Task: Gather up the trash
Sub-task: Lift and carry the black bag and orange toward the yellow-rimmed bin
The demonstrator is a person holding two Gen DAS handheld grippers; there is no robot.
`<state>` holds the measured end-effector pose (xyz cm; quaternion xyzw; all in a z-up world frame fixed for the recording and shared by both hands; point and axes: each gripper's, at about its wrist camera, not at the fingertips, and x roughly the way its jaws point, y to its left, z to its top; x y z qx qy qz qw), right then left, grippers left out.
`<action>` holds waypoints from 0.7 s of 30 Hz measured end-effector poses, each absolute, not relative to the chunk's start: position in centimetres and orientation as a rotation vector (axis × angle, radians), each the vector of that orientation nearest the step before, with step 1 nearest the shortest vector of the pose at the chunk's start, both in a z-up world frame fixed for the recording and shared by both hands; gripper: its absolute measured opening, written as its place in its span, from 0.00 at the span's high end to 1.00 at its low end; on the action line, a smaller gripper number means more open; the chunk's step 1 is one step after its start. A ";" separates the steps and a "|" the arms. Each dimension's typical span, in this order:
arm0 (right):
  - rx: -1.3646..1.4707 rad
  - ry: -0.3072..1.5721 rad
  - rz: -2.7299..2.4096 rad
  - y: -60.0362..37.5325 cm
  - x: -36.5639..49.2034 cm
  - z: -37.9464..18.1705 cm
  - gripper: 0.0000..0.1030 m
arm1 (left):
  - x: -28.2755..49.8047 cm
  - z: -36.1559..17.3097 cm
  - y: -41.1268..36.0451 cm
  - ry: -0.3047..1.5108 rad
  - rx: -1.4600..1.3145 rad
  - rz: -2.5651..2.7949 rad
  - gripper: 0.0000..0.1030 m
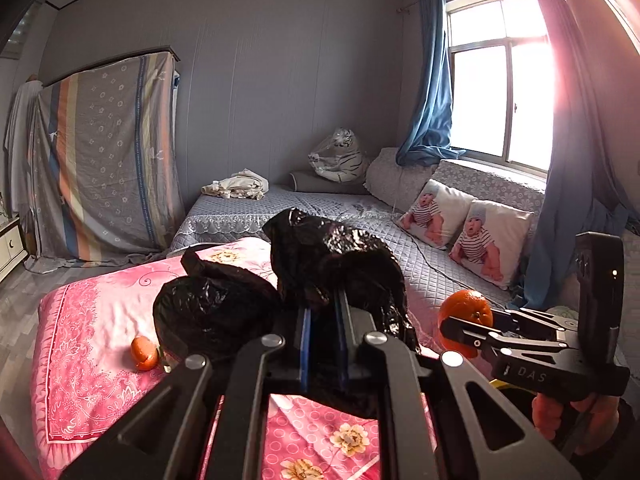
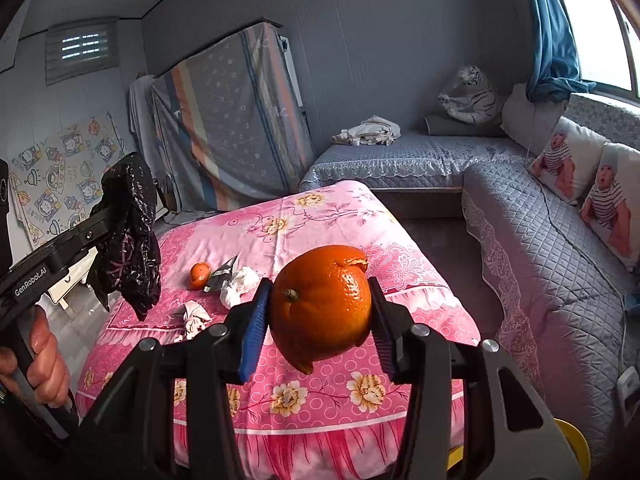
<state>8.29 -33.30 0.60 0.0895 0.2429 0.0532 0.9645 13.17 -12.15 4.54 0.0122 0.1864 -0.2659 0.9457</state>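
My left gripper point(image 1: 322, 308) is shut on a black plastic trash bag point(image 1: 332, 256) and holds it up above the pink table; it also shows in the right wrist view point(image 2: 128, 240). My right gripper point(image 2: 320, 312) is shut on an orange peel shell point(image 2: 324, 304), held above the table; it shows at the right of the left wrist view point(image 1: 466, 322). A smaller orange peel point(image 2: 199, 275), crumpled white tissues point(image 2: 240, 284) and a grey wrapper point(image 2: 222, 272) lie on the pink floral tablecloth point(image 2: 320, 216).
A grey quilted L-shaped sofa point(image 2: 540, 248) with baby-print cushions point(image 2: 560, 160) runs behind and right of the table. A cloth-covered board point(image 2: 228, 128) leans on the back wall. A white cabinet point(image 1: 10, 246) stands at the left. A yellow object point(image 2: 572, 440) sits at the bottom right.
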 end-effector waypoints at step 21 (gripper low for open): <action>0.259 0.392 -0.184 -43.5 -1.5 1.2 0.57 | 6.3 4.8 -21.9 0.321 0.113 -0.837 0.91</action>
